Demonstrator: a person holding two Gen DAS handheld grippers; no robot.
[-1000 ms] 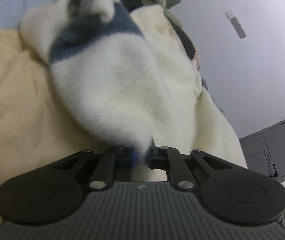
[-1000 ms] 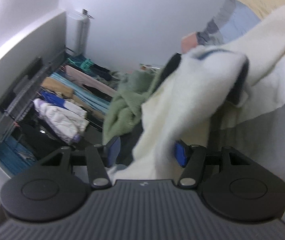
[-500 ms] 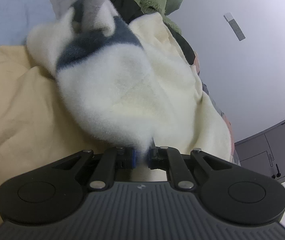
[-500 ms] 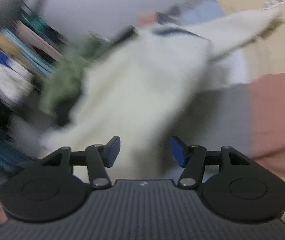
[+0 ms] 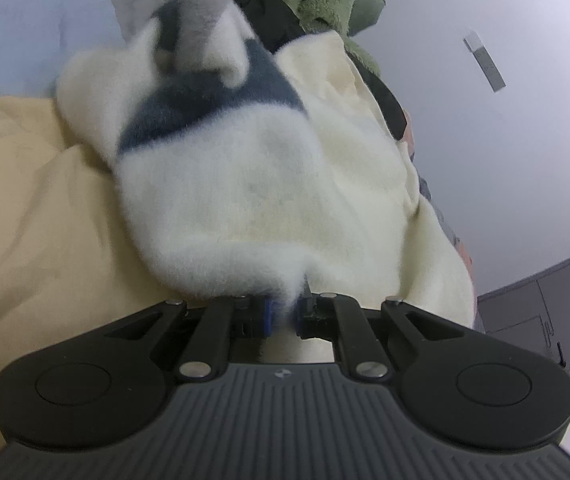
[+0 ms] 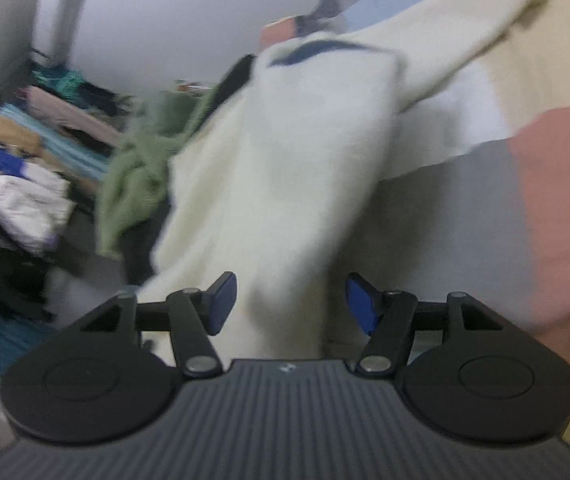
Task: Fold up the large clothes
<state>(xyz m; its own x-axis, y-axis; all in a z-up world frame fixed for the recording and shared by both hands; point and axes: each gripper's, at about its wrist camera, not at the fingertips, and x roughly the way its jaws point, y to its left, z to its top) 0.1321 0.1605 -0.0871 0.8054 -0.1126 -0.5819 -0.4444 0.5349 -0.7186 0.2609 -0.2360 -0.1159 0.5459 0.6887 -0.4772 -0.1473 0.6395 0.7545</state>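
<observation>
Left hand-held gripper (image 5: 285,314) is clamped on a fluffy edge of the cream fleece garment (image 5: 245,184), its blue pads nearly together with the pile pinched between them. From that grip the garment spreads away toward twelve o'clock in the left wrist view, bulging up over the fingers, with a dark blue band (image 5: 205,108) crossing it and a grey patch near the far end. A flatter cream layer of the same garment lies toward two o'clock.

Right hand-held gripper (image 6: 291,304) stands with its jaws apart; they have just been opening a little further. The cream fleece garment (image 6: 285,168) runs down between the blue pads (image 6: 221,304), which do not press on it, and it stretches away toward one o'clock, where one part reaches across the bedding. This view is blurred.

Beneath the garment lies a yellow quilt (image 5: 25,200) at nine o'clock in the left view, and pink and grey bedding (image 6: 545,200) at three o'clock in the right view. A green fleece (image 6: 133,176) is heaped at ten o'clock in the right view, with stacked clothes (image 6: 45,128) beyond it against a pale wall (image 5: 525,160).
</observation>
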